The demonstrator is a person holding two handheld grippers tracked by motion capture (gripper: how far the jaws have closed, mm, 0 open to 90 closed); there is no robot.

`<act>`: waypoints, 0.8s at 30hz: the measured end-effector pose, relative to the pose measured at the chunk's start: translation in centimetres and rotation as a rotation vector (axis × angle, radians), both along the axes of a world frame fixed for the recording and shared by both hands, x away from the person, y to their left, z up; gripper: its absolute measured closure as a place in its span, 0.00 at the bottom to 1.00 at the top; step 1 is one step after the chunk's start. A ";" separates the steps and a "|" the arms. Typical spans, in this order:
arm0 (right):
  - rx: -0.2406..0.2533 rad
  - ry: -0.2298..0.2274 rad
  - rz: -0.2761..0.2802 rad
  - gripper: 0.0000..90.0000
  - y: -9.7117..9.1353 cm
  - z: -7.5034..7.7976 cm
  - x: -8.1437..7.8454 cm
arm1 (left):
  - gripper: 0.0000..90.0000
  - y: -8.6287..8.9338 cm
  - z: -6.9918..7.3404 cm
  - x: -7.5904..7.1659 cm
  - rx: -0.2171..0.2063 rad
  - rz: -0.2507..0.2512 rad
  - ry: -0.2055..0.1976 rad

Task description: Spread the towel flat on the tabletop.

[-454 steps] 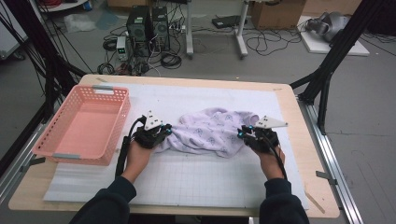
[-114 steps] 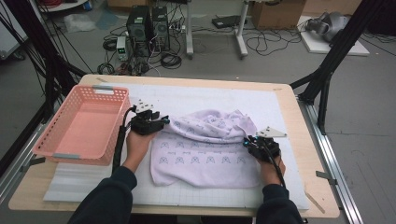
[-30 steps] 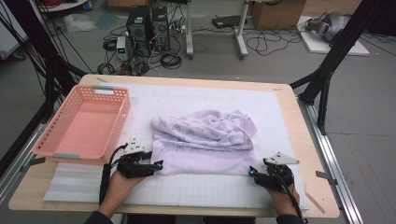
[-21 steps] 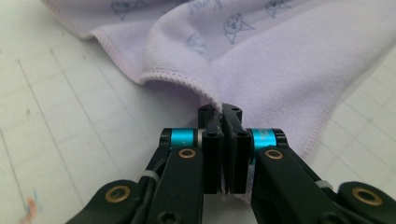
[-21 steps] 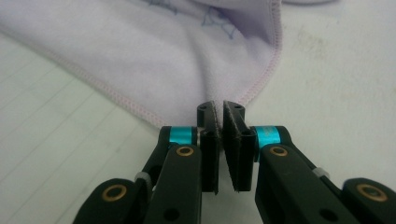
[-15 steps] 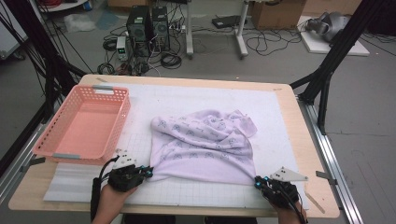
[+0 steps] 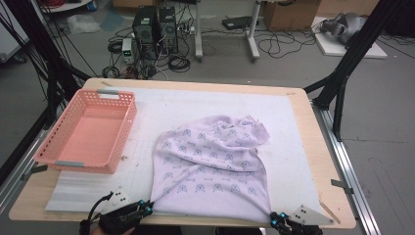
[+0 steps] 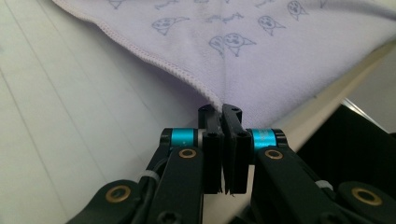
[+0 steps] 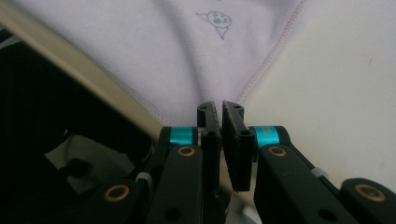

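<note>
Gripping the lilac cloth (image 7: 210, 166), both claws are clamped on its near corners: left claw (image 7: 146, 209), right claw (image 7: 274, 223), at the counter (image 7: 323, 156) edge.

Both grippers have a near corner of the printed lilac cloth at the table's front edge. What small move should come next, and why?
Probably lift both corners and carry them toward the far edge to fold it. The left gripper and right gripper are each shut on a corner of the lilac cloth, whose near part lies flat while its far part is bunched.

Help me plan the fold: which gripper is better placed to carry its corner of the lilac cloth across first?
Neither clearly: left gripper and right gripper each clamp a near corner of the cloth at the table edge.
</note>
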State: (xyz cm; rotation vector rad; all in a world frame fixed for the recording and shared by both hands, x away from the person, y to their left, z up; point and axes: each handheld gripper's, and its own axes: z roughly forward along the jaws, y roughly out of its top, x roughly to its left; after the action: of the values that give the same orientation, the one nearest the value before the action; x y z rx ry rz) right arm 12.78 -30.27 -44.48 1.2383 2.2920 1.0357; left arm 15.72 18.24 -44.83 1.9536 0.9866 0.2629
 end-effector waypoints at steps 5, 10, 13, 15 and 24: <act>-0.041 0.035 0.046 0.95 0.1 -0.2 -2.5 | 0.97 0.1 -0.4 -2.5 0.018 -0.044 0.030; -0.063 0.075 0.076 0.95 -0.3 -0.5 -4.1 | 0.97 0.0 -0.4 -3.7 0.034 -0.098 0.049; -0.068 0.063 0.075 0.87 -0.2 -0.3 -4.3 | 0.88 0.2 -0.2 -3.7 0.012 -0.096 0.040; -0.042 0.019 0.037 0.67 -0.3 0.0 -4.2 | 0.65 0.7 0.1 -3.3 -0.015 -0.039 0.008; 0.053 -0.110 -0.134 0.59 -0.1 0.5 -0.8 | 0.52 0.7 0.0 0.3 -0.079 0.098 -0.035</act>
State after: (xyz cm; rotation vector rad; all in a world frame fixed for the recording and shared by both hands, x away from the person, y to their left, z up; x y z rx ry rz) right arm 11.95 -30.35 -43.95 1.3026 2.0821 1.0937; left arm 15.98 18.94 -44.83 1.8268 1.0557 0.3078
